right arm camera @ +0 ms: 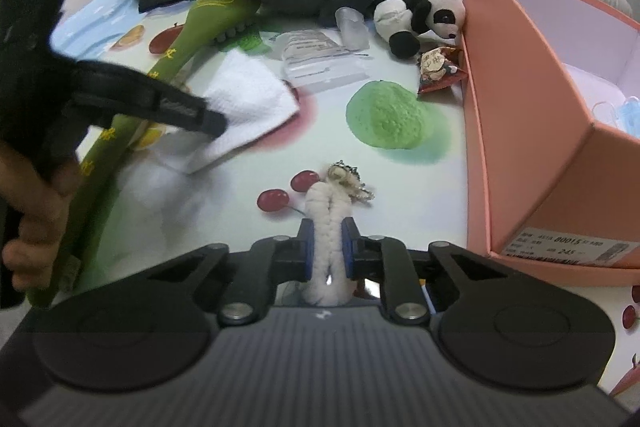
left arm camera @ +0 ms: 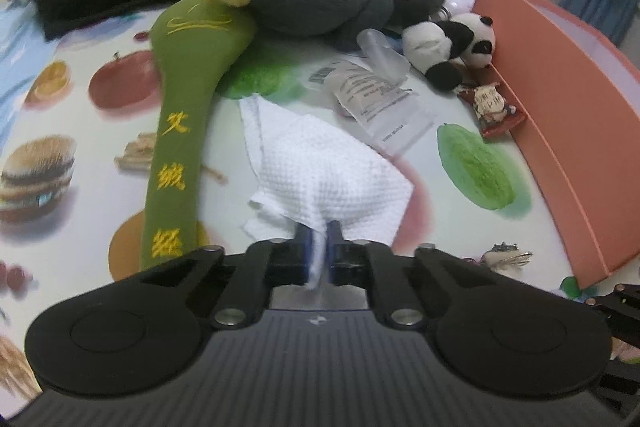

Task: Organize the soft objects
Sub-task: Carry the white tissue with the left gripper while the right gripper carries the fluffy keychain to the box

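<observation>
While left gripper pinches white cloth, right gripper clamps fuzzy keychain

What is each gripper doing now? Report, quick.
Left gripper: shut on the white cloth.
Right gripper: shut on the fuzzy white keychain.

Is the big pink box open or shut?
Open. The pink box has no lid on top, so the right wrist view looks straight down into it, where a blue face mask lies on its pale floor.
</observation>
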The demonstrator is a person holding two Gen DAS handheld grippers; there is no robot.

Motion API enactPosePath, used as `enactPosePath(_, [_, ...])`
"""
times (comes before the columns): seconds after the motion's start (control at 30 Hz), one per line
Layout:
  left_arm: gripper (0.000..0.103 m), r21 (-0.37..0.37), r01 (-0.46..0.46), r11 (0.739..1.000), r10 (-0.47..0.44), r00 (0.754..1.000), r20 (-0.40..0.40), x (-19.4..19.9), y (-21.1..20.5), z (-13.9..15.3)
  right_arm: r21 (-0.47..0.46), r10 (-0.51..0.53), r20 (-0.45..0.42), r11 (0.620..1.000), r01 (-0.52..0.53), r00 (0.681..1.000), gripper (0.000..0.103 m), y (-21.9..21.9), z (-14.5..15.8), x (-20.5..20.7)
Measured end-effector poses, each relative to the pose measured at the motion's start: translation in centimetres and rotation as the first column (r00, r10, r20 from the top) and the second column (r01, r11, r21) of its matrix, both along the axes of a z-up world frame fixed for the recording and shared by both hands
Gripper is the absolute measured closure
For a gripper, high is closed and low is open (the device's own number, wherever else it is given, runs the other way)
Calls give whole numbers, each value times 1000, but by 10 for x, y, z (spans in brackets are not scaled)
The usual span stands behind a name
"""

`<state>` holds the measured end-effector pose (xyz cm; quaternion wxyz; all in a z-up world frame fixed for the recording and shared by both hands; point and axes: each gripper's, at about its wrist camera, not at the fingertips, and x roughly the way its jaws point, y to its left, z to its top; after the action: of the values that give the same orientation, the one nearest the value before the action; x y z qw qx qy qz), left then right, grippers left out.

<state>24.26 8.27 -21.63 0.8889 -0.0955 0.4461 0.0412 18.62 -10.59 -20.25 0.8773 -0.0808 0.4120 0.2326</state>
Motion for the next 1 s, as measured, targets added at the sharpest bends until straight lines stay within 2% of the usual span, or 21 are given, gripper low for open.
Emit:
enactPosePath(0.27, [96,-77,-50,996,53,998,25,-31,-5,12,39,-29,7,999,29,1000,86,-10,16,-2])
enactPosePath(0.63, [96,-202,-122,972,139,988,72,-66,0,64,106,-8,66,994,1,998,86,-16,65,-11])
enactPosePath(1.0, [96,-211,-83,974,114,984,138,-60,-15,133,162,-27,147,987,3,989,86,-31,125,0])
